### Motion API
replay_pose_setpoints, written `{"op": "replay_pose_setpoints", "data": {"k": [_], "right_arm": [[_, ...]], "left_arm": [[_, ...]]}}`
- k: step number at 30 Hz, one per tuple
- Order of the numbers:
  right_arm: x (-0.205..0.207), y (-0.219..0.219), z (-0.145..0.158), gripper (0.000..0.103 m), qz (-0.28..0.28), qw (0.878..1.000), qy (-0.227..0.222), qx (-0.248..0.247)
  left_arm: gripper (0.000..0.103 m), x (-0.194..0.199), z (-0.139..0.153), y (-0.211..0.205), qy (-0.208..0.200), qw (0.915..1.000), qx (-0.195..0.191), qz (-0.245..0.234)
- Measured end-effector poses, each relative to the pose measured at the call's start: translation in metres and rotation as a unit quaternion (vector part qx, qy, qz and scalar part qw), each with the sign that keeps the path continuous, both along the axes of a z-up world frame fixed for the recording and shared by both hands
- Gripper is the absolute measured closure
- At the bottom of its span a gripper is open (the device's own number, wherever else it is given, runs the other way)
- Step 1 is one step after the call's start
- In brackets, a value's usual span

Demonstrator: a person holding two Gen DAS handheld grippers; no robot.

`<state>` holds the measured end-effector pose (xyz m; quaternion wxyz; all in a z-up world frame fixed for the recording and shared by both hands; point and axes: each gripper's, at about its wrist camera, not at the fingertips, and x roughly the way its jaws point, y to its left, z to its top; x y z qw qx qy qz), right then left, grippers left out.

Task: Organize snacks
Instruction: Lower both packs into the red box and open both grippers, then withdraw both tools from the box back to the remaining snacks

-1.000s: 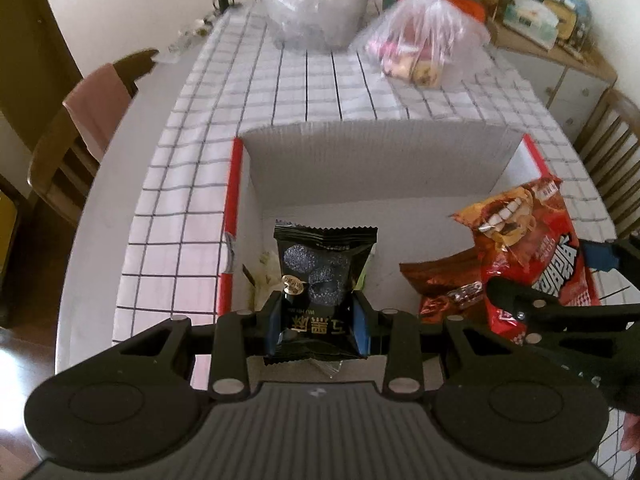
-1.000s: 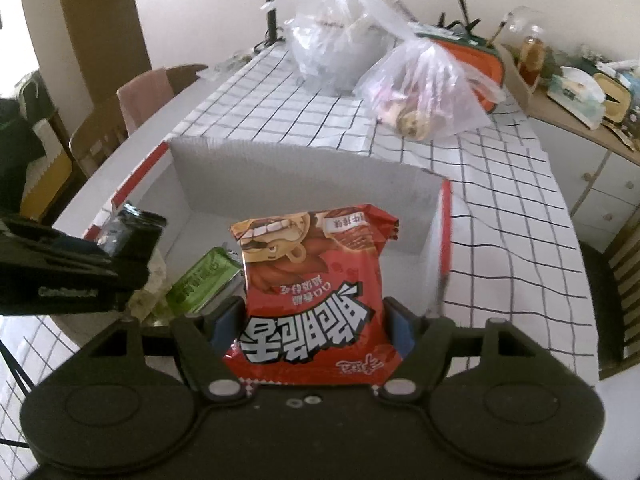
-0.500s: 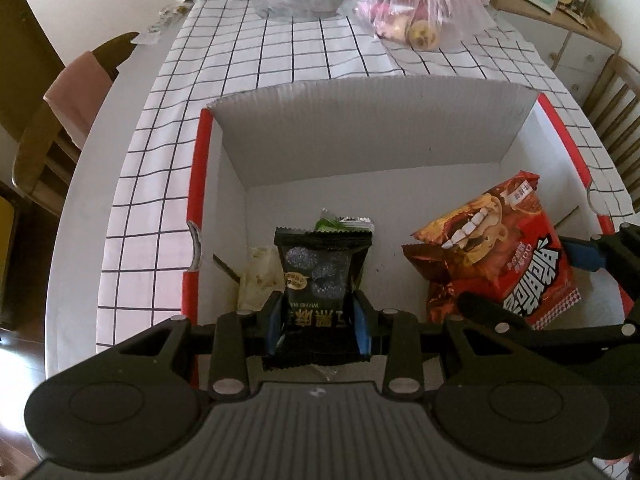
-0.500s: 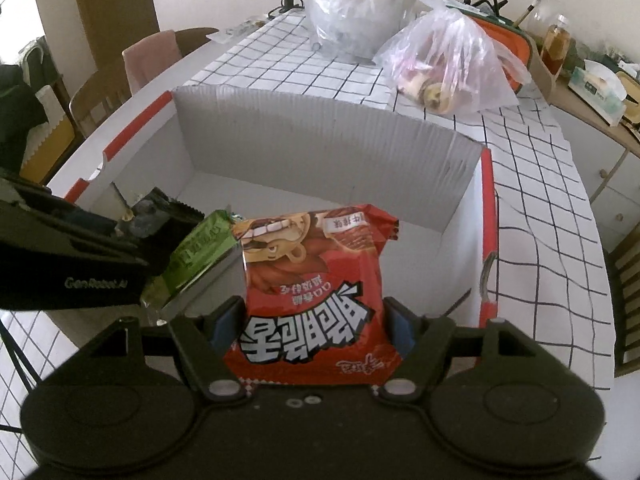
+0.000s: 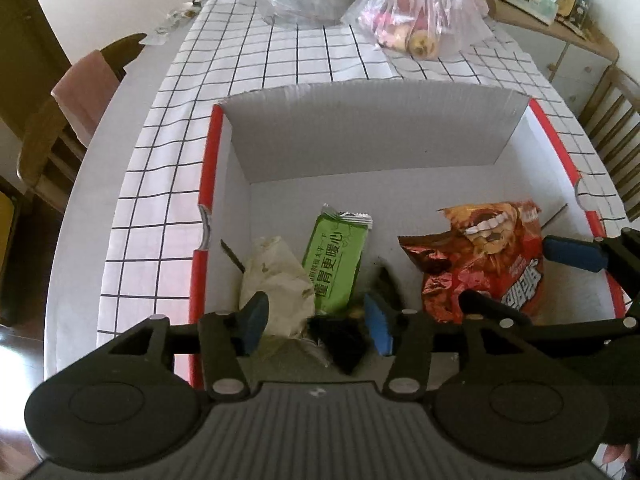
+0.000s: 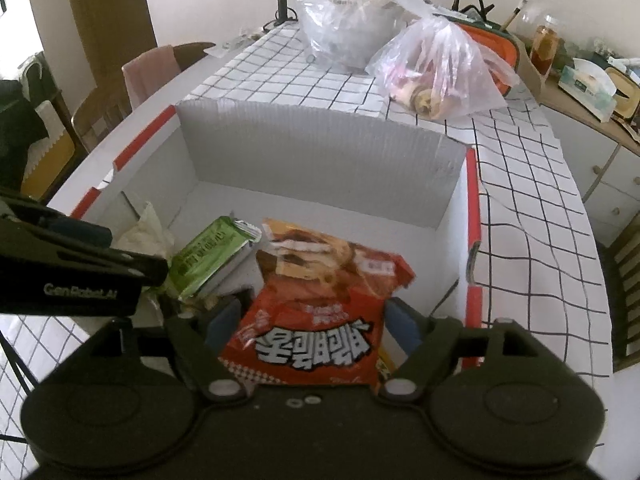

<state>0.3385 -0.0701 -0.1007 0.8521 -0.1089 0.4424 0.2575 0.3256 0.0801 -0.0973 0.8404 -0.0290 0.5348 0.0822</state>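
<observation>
A white cardboard box with red rims [image 5: 208,184] [image 6: 472,208] stands on the checked tablecloth. My left gripper [image 5: 316,326] is open over the box's near left part; the black snack packet [image 5: 344,344] lies loose below it between the fingers. A green packet [image 5: 338,264] [image 6: 208,252] and a pale crumpled wrapper [image 5: 276,280] lie in the box. My right gripper [image 6: 316,324] is open inside the box; the red chip bag [image 6: 320,300] [image 5: 488,256] lies tilted between its spread fingers.
Two clear plastic bags [image 5: 416,20] [image 6: 344,12] stand on the table behind the box. A wooden chair with a pink cloth [image 5: 80,96] is at the left, another chair [image 5: 616,120] at the right. A cluttered sideboard [image 6: 592,88] is at the far right.
Both grippers moved down into the box and opened. The black packet dropped from my left gripper. The red chip bag came loose in my right gripper and tipped forward.
</observation>
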Motion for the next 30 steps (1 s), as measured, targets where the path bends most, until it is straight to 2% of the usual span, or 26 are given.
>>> {"op": "replay_pose_setpoints", "data": {"k": [4,26,30], "right_arm": [[-0.007,-0.004,0.009,0.021,-0.003,1.0,-0.005,0.01],[-0.074,-0.028,0.069,0.007,-0.013,0.996,-0.056,0.067],[-0.09,-0.033,0.076,0.002,-0.013,0.995,-0.061,0.076]], "left_arm": [[0.045,-0.01,0.009,0.002,-0.015,0.9999,-0.003,0.002],[0.04,-0.086,0.065,-0.001,-0.094,0.9953,-0.022,-0.005],[0.04,-0.1,0.072,-0.005,-0.105,0.9941,-0.023,-0.013]]}}
